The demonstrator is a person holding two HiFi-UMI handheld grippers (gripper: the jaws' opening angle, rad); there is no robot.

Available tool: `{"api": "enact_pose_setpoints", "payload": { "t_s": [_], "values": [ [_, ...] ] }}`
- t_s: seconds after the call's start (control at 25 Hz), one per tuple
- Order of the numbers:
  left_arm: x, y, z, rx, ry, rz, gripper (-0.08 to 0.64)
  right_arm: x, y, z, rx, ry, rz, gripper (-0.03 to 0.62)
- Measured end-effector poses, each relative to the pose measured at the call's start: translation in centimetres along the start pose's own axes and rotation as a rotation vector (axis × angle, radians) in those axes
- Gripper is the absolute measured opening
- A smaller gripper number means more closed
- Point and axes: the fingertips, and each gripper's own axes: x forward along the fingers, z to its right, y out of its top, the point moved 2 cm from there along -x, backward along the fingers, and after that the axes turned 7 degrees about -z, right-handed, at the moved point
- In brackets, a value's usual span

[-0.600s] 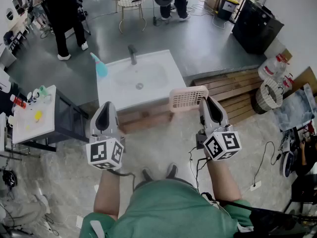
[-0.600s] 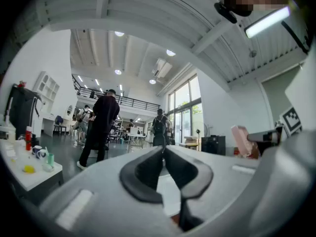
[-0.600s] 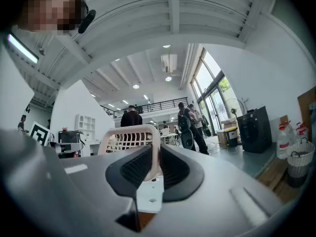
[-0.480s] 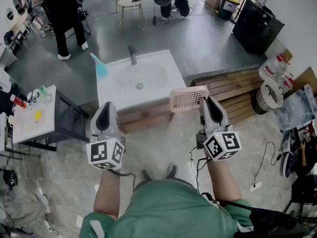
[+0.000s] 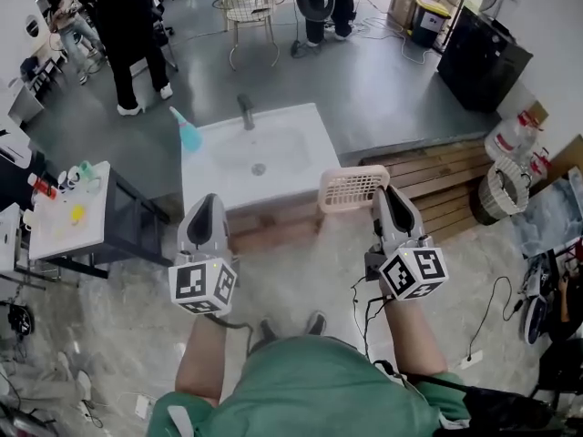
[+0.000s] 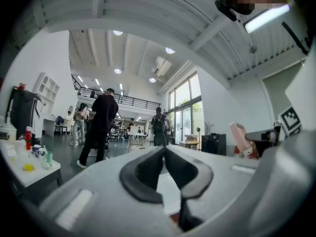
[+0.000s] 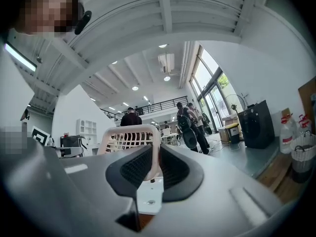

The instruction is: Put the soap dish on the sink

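Carry step: right gripper (image 5: 384, 192) clamps the pink slotted plastic soap dish (image 5: 351, 189) short of the white rectangular sink (image 5: 314, 167), left gripper (image 5: 208, 200) closed and empty; next, advance and lower.

Forearms were extended forward, grippers level. Left gripper (image 5: 208, 200) was closed and empty; right gripper (image 5: 382, 193) clamped the soap dish (image 5: 351, 188) rim.

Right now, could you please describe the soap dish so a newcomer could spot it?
Start at the white sink. By its near right corner, the right hand-held gripper grips the soap dish, the only pale pink slotted tray.
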Motion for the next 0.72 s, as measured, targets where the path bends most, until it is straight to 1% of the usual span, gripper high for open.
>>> {"api": "enact_pose_setpoints", "payload": {
  "t_s": [0.24, 0.4, 0.52, 0.72],
  "values": [
    [1.0, 0.4, 3.9, 0.013, 0.030, 0.009, 0.012, -0.6, 1.1, 4.0, 0.013, 0.036, 0.010, 0.046],
    [1.7, 0.0, 5.6, 0.025, 0.047, -0.009, 0.012, -0.5, 1.2, 5.5, 0.016, 0.054, 0.000, 0.046],
    [2.7, -0.2, 5.7, 0.024, 0.057, -0.021, 0.012, 0.4, 1.1, 6.2, 0.024, 0.065, -0.012, 0.046],
    [5.7, -0.5, 4.4, 0.018, 0.059, -0.028, 0.011, 3.2, 0.5, 7.2, 0.035, 0.066, -0.028, 0.046]
  ]
}}
